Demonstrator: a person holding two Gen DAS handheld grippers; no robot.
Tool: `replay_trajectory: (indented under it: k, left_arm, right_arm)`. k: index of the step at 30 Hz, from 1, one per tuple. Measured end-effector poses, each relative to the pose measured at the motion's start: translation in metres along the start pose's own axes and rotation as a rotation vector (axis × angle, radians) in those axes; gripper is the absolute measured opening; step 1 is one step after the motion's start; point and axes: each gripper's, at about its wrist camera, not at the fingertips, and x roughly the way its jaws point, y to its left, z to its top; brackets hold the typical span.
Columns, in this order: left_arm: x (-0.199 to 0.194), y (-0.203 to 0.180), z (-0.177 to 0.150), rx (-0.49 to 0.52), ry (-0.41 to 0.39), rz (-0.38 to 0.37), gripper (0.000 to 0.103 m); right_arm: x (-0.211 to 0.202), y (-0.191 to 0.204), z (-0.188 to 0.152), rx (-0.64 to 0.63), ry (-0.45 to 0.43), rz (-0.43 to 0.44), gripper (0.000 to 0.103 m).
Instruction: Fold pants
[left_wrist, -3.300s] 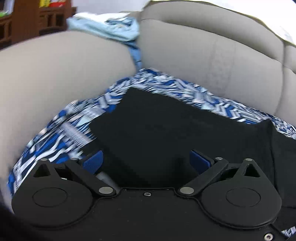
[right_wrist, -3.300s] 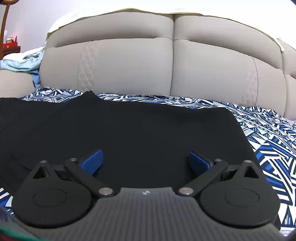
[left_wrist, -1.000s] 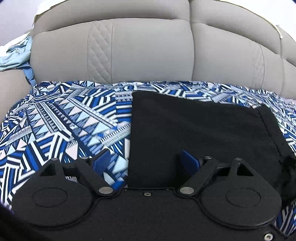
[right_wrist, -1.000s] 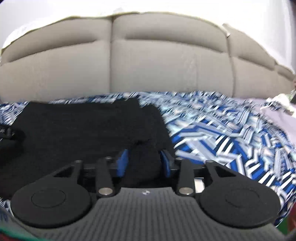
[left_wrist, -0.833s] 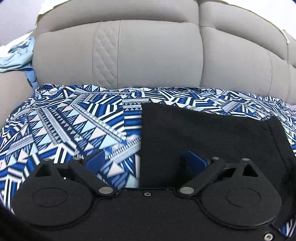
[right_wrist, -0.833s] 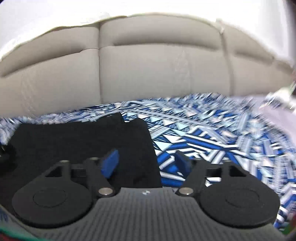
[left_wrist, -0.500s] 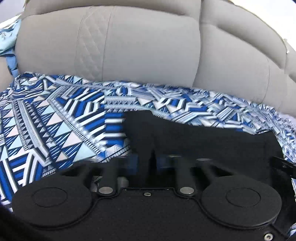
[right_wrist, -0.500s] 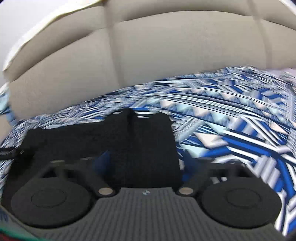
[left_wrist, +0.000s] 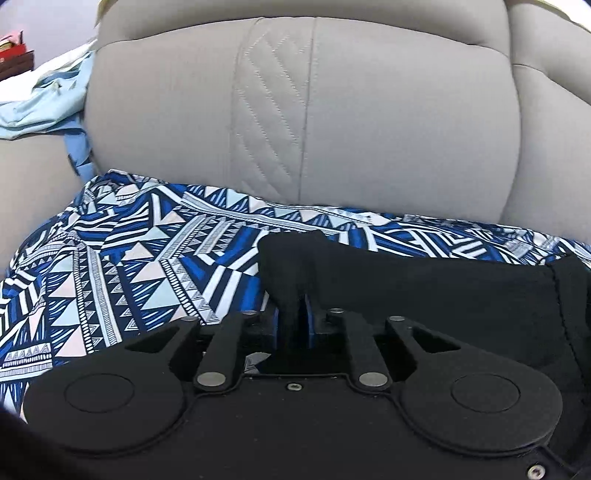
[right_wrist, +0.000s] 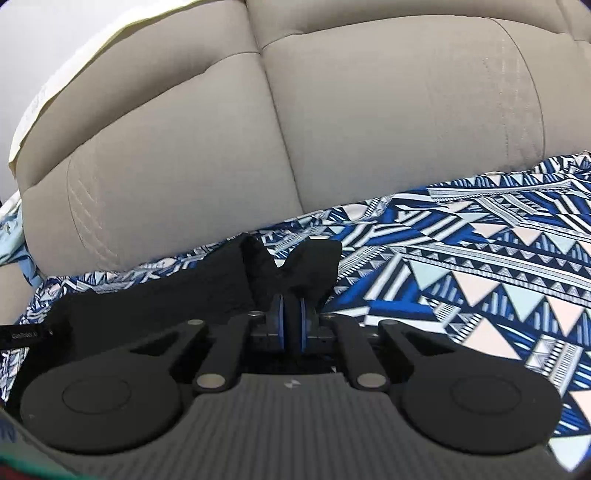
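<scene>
Lying on a blue-and-white geometric-patterned cover over a beige upholstered sofa, the black fabric pants are pinched at two corners: the left gripper and right gripper have just closed on bunched cloth. Gripper bodies hide the near edge; a pale blue garment is cut off at left.

**Occlusions and cut-offs**

Left gripper: its pads are mostly buried in a pinched bunch of the black pants; only a blue sliver shows. The pants run off the right edge. Right wrist view: the right gripper's body hides the near part of the pants. The patterned sheet is cut by the right edge. White lettering on a black strap at the left is too small to read.
</scene>
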Motion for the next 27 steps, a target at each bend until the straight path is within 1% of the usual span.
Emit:
replay_trajectory:
  k: [2,3,4,5,6,8,9,10,11,12,13,14,16,18,19,22,25,27]
  left_arm:
    - [-0.007,-0.003,-0.001,0.023,-0.007,0.024,0.031]
    - [-0.012,-0.005,-0.003,0.043,-0.015,0.030,0.036]
    - [-0.020,-0.008,-0.006,0.069,-0.029,0.028,0.049]
    - [-0.028,-0.010,-0.010,0.090,-0.044,0.028,0.059]
    - [-0.037,-0.011,-0.013,0.101,-0.058,0.032,0.063]
    - [-0.059,-0.012,-0.023,0.110,-0.077,0.010,0.078]
    - [-0.071,-0.011,-0.028,0.104,-0.086,-0.010,0.082]
    - [-0.085,-0.009,-0.036,0.094,-0.095,-0.040,0.088]
    - [-0.096,-0.006,-0.043,0.090,-0.099,-0.068,0.091]
    - [-0.107,-0.004,-0.050,0.087,-0.104,-0.090,0.093]
    - [-0.120,-0.002,-0.060,0.082,-0.109,-0.109,0.096]
    - [-0.129,-0.001,-0.069,0.082,-0.107,-0.121,0.099]
    - [-0.147,0.001,-0.090,0.084,-0.098,-0.137,0.100]
    - [-0.162,0.002,-0.109,0.090,-0.083,-0.132,0.100]
    - [-0.167,0.002,-0.119,0.097,-0.076,-0.132,0.101]
    - [-0.174,0.000,-0.143,0.137,-0.061,-0.123,0.102]
    - [-0.170,-0.005,-0.153,0.179,-0.047,-0.088,0.102]
    - [-0.167,-0.005,-0.156,0.182,-0.039,-0.076,0.102]
  right_arm:
    - [-0.007,-0.002,0.000,0.016,-0.008,-0.006,0.016]
    - [-0.015,-0.002,-0.002,0.017,-0.018,-0.014,0.023]
    - [-0.023,-0.001,-0.004,0.007,-0.028,-0.025,0.026]
    - [-0.032,0.000,-0.006,-0.013,-0.041,-0.037,0.028]
    - [-0.044,0.001,-0.010,-0.034,-0.054,-0.044,0.028]
    - [-0.069,0.003,-0.017,-0.052,-0.071,-0.042,0.044]
    - [-0.083,0.006,-0.023,-0.060,-0.074,-0.041,0.053]
    - [-0.094,0.009,-0.028,-0.067,-0.077,-0.039,0.059]
    - [-0.107,0.013,-0.036,-0.079,-0.079,-0.037,0.062]
    - [-0.117,0.017,-0.044,-0.092,-0.081,-0.036,0.067]
    - [-0.128,0.021,-0.053,-0.105,-0.086,-0.036,0.074]
    - [-0.139,0.025,-0.066,-0.123,-0.096,-0.033,0.077]
    - [-0.155,0.030,-0.087,-0.143,-0.111,-0.041,0.086]
    - [-0.163,0.035,-0.107,-0.161,-0.110,-0.072,0.087]
    - [-0.165,0.038,-0.114,-0.172,-0.097,-0.084,0.090]
    - [-0.166,0.041,-0.128,-0.180,-0.073,-0.088,0.094]
    - [-0.162,0.041,-0.136,-0.205,-0.047,-0.106,0.096]
    - [-0.160,0.045,-0.139,-0.244,-0.056,-0.112,0.099]
